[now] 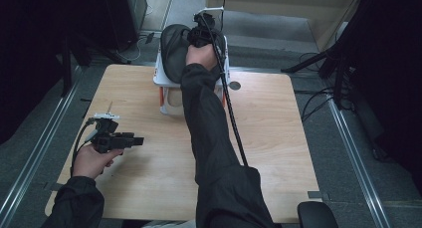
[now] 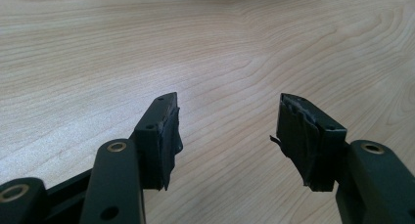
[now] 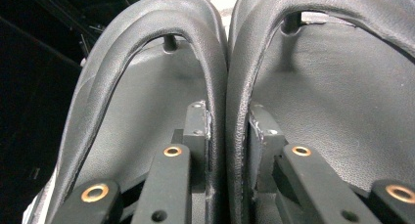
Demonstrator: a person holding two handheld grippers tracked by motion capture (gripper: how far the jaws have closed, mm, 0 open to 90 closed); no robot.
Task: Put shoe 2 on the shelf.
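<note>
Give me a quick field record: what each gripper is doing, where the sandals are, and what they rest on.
right gripper: shut on the inner straps of both sandals, pinched together
black sandals: side by side on the white rack
white rack: far edge of the wooden table
left gripper: open, holding nothing, above bare tabletop at near left

A wooden table [image 1: 278,133] stands on grey floor [image 1: 343,153] between metal rails [image 1: 356,153].

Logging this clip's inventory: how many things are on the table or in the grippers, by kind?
Black sandals: 2, pinched together by the right gripper
White rack: 1
Grippers: 2, the left gripper open over bare table
Total: 5
</note>
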